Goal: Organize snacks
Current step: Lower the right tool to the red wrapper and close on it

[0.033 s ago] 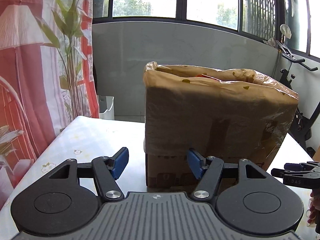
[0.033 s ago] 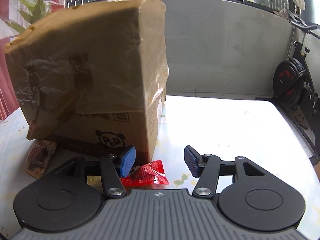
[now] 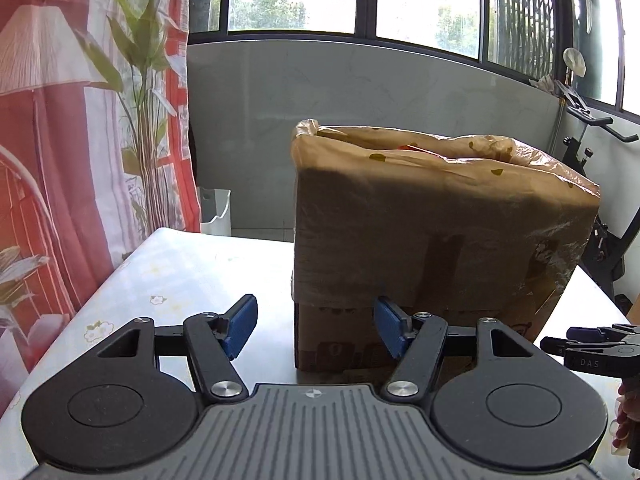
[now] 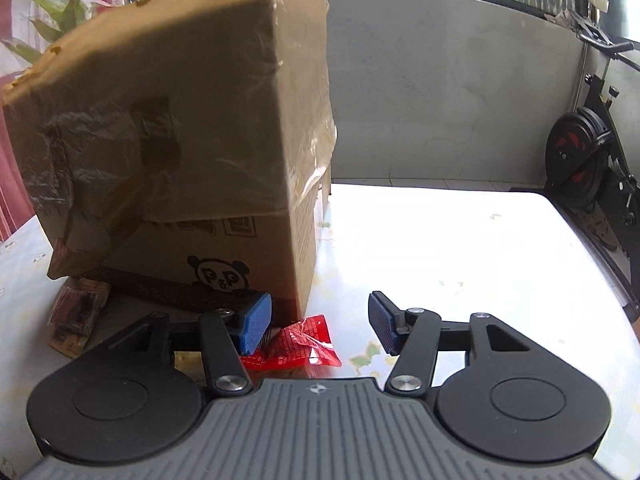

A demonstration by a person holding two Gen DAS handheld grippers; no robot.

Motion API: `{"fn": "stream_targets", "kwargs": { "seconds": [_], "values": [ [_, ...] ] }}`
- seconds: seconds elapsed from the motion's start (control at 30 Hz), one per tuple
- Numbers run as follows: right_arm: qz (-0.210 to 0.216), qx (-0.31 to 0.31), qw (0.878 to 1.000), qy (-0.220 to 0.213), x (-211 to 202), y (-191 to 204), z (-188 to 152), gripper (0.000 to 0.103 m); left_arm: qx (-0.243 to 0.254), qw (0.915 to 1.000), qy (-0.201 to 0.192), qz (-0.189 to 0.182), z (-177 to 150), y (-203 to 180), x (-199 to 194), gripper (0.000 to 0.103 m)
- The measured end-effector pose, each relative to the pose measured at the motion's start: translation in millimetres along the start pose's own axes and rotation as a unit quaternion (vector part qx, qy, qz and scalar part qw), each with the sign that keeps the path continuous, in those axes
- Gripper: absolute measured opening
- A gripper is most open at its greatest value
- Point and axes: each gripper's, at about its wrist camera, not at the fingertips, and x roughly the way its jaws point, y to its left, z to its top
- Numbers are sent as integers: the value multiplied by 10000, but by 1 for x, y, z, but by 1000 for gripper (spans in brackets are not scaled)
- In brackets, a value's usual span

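Red snack packet (image 4: 298, 346) lies on the worktop (image 4: 460, 240) at the cardboard box's (image 4: 192, 152) corner, just beside the spread right hand-held gripper's (image 4: 320, 322) left finger.

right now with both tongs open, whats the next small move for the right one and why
Probably ease the right tongs forward and down to straddle the red snack packet, then close. It lies on the table at the corner of the cardboard box, just ahead of the open tongs and nearer the left finger. The left tongs face only the box.

Red snack packet (image 4: 298, 346) flat beside lined cardboard box (image 4: 192, 152)
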Motion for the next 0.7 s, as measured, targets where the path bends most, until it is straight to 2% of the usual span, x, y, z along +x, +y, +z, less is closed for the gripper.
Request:
{"fn": "stream_targets", "kwargs": {
  "seconds": [0.17,0.27,0.43,0.7],
  "values": [
    [-51,-129,9992,380,23,7,-7,57,-299,9992,189,165,-10,14,1,67],
    [62,123,9987,488,27,2,-16,57,-433,9980,399,218,-19,20,3,67],
    [76,-65,9993,354,14,6,-31,47,-539,9961,656,227,-31,23,8,66],
    [439,-294,9979,378,-11,28,-46,41,-530,9947,877,52,-44,20,8,66]
  ]
}}
